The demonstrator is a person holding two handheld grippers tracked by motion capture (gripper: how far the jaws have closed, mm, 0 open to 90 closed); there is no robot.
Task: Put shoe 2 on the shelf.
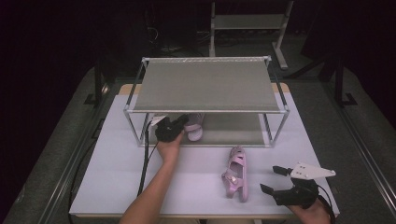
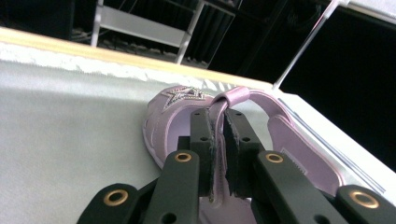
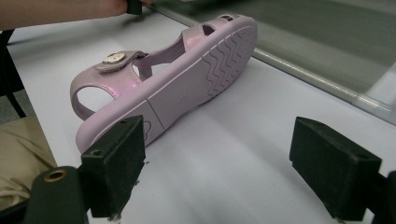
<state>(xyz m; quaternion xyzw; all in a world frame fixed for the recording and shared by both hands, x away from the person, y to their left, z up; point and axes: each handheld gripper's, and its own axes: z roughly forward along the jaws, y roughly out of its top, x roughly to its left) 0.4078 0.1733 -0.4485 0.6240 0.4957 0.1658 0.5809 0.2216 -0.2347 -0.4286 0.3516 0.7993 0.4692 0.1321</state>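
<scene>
Up close, left tool (image 2: 219, 140) pinches a pink sandal's strap (image 2: 229, 99); from above, right tool (image 1: 270, 179) gapes empty.

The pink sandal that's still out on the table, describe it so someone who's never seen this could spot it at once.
Start at the metal shoe rack on the white table. In front of its lower shelf, a pink sandal lies tipped on its side, wavy sole showing. Its twin sits on that shelf, strap pinched in the left tool; this one lies free.

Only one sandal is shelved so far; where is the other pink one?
The other sandal lies on its side on the table, right of centre in the high view, beside the open right gripper.
</scene>
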